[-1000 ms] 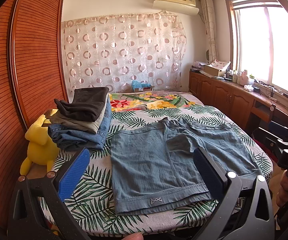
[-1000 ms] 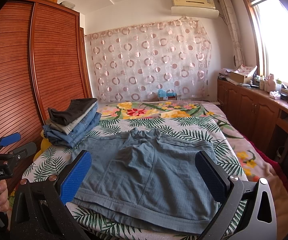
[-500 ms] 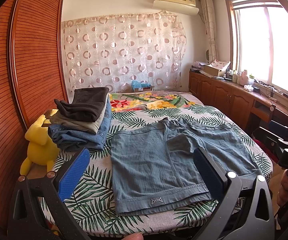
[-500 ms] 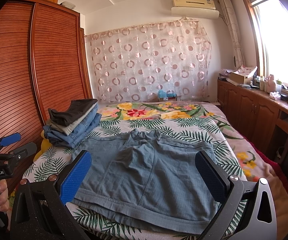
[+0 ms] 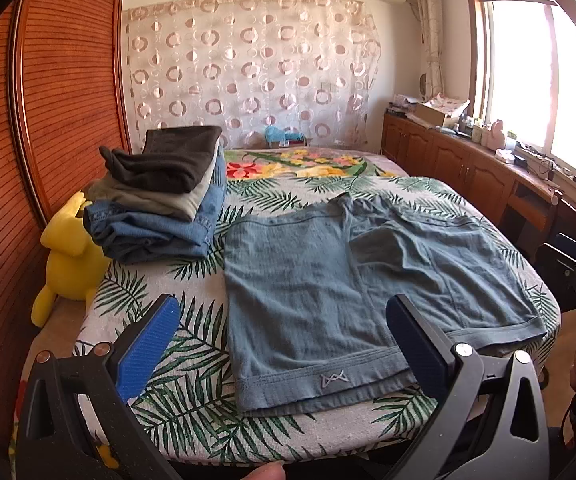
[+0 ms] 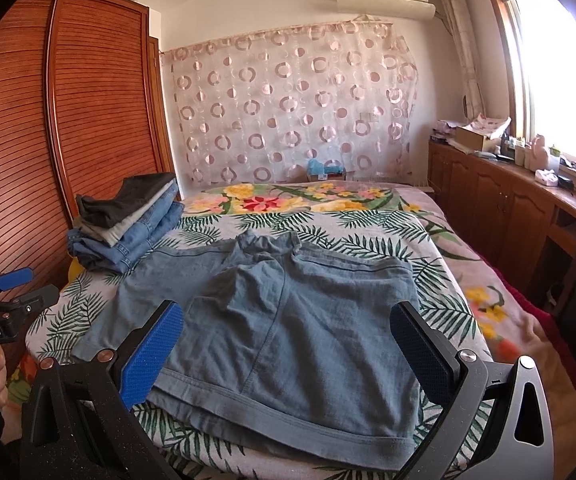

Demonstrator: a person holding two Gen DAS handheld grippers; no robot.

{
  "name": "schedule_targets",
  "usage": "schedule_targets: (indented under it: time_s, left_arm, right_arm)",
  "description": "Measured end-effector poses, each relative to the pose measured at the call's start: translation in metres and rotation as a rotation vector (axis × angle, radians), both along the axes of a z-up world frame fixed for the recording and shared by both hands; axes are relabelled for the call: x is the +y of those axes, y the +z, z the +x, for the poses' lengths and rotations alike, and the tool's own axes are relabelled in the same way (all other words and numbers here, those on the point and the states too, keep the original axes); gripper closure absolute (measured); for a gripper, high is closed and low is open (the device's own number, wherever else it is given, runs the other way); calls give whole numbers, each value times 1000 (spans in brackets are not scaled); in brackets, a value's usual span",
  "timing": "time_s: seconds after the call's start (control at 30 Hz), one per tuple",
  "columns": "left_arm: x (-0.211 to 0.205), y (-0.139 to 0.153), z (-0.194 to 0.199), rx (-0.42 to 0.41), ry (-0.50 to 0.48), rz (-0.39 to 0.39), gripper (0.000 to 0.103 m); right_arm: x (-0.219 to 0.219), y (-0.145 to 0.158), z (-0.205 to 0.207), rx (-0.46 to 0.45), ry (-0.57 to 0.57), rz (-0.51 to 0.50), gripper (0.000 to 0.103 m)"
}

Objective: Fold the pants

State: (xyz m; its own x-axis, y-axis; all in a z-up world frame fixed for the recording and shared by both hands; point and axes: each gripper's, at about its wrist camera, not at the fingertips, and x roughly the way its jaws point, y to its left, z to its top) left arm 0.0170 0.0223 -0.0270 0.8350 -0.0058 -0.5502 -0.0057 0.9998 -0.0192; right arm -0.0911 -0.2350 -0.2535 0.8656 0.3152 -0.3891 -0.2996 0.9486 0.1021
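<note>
A pair of faded blue-grey cotton shorts (image 5: 352,292) lies spread flat on a bed covered in a white sheet printed with green palm leaves (image 5: 191,336), its hem at the near edge and its waistband toward the far side; one leg is partly overlapped by the other at the middle. The left gripper (image 5: 283,332) hovers above the near edge of the bed, its blue-padded fingers (image 5: 147,344) spread wide and holding nothing, framing the left leg of the shorts. The right gripper (image 6: 288,340) hangs likewise over the right leg, fingers (image 6: 151,352) wide apart and empty. A stack of folded trousers, dark grey on top of beige and blue denim (image 5: 159,196), sits on the bed to the left, just beside the shorts, with a yellow plush toy (image 5: 67,256) wedged between the bed and a brown slatted wardrobe (image 5: 47,100)
</note>
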Motion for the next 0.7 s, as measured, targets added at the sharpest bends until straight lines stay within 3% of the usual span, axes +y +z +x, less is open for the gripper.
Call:
schedule_targets:
  time_s: [0.7]
  left_arm:
    - [31, -46, 15, 106, 24, -23, 0]
  right_arm:
    - [-7, -19, 19, 126, -44, -84, 0]
